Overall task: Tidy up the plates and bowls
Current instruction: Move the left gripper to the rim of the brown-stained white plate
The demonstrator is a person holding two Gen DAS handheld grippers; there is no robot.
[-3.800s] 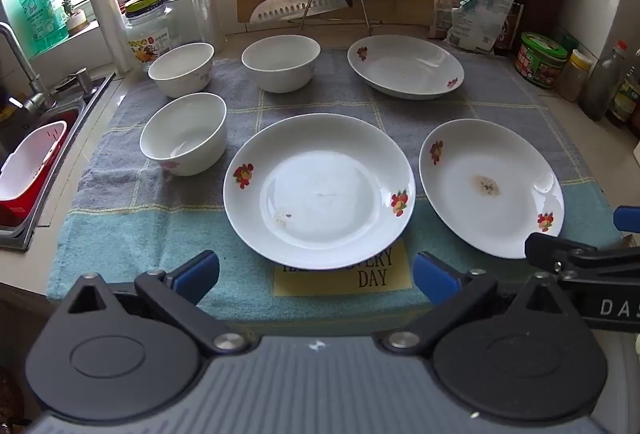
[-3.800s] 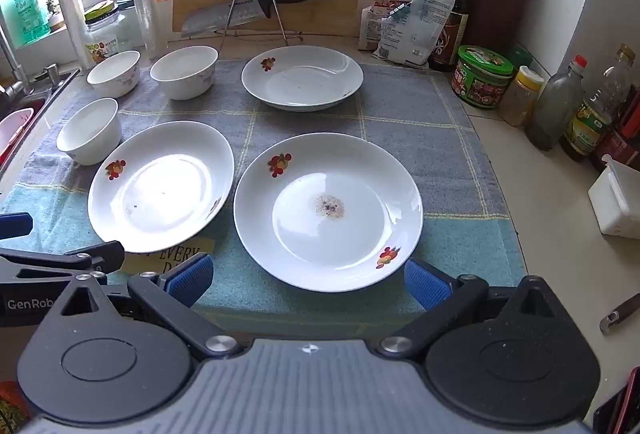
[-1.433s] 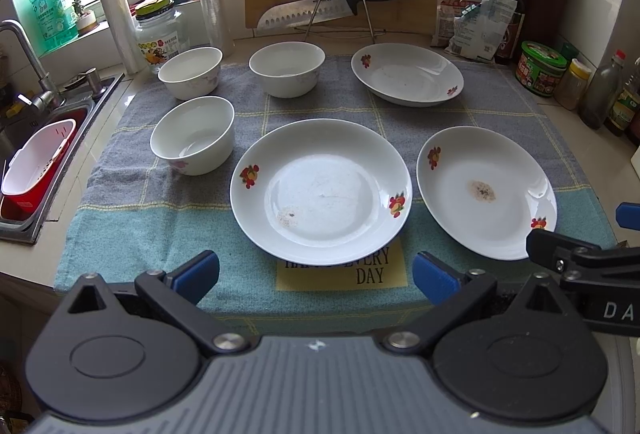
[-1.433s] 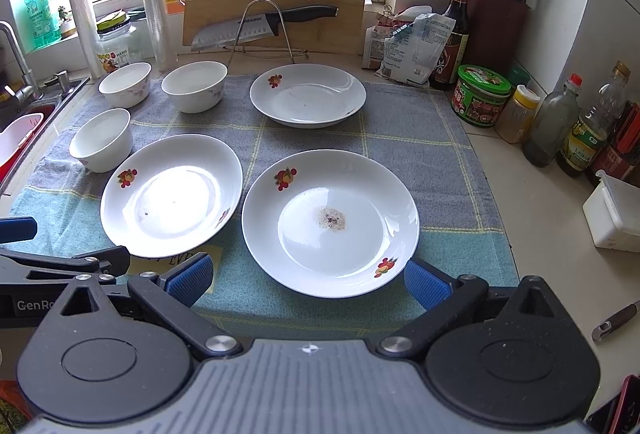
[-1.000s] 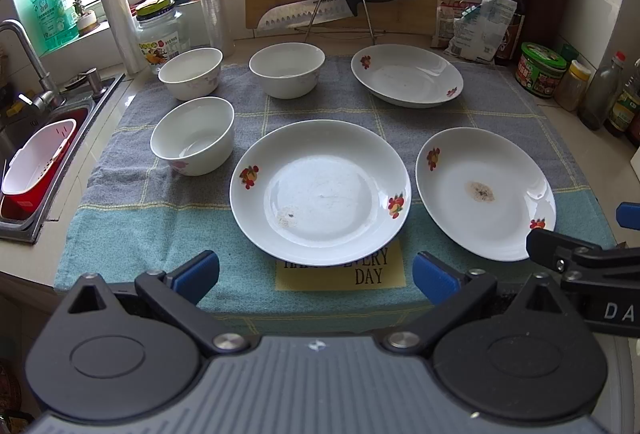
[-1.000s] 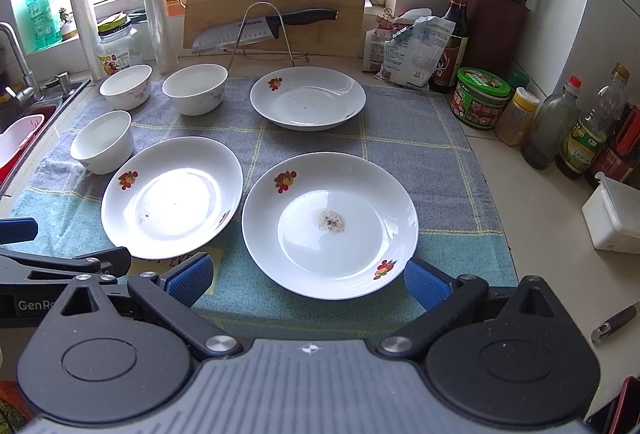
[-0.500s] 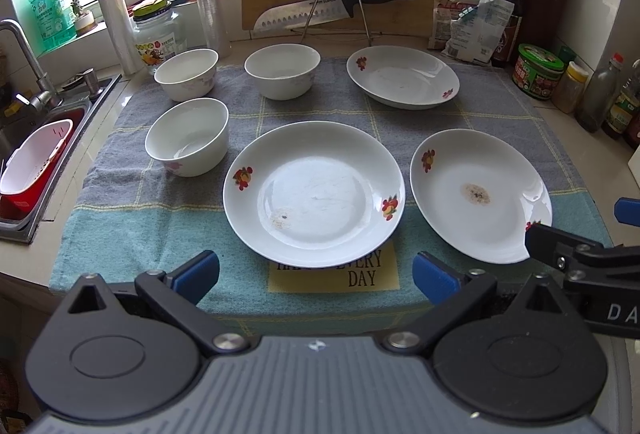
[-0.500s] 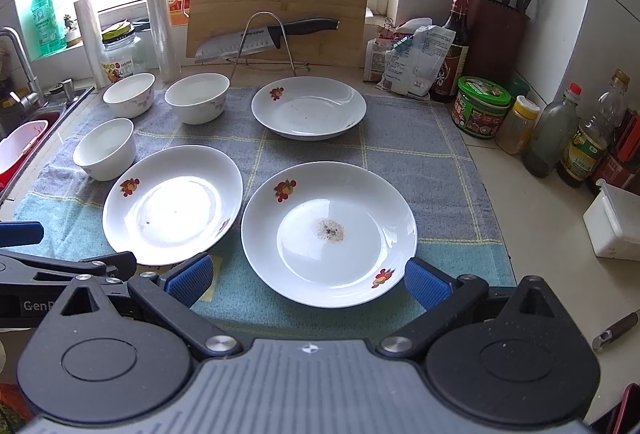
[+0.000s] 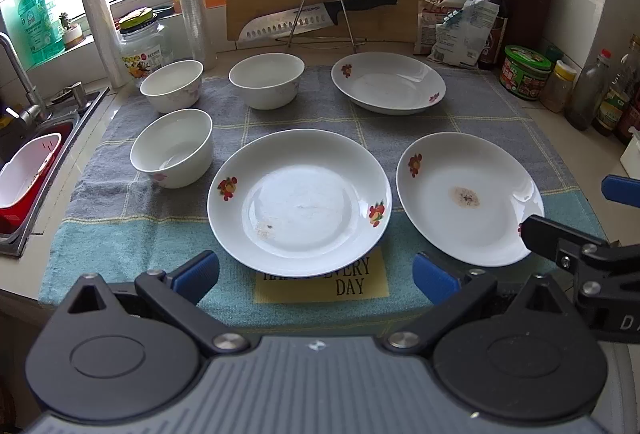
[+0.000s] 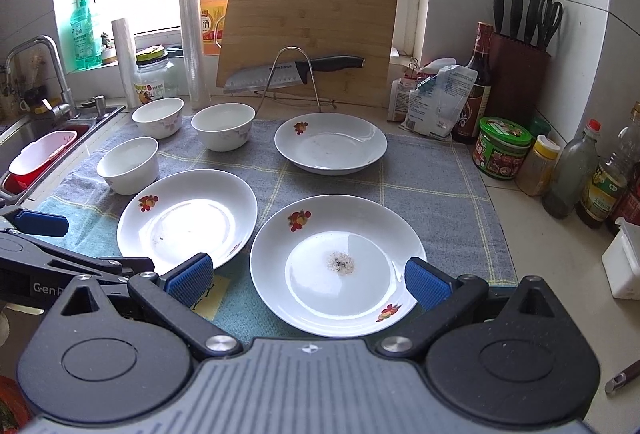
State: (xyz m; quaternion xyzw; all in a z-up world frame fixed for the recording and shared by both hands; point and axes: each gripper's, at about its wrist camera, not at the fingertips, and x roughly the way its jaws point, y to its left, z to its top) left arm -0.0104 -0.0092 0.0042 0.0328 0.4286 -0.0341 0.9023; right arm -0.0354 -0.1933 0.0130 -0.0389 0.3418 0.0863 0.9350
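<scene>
Fingers of left gripper and right gripper spread wide, holding nothing.

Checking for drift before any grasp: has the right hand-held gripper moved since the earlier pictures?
Yes. The right hand-held gripper has risen and pulled back: the cutting board sits lower in its view, with more window showing above.

3 white floral plates, 3 white bowls, upright, unstacked, apart
</scene>
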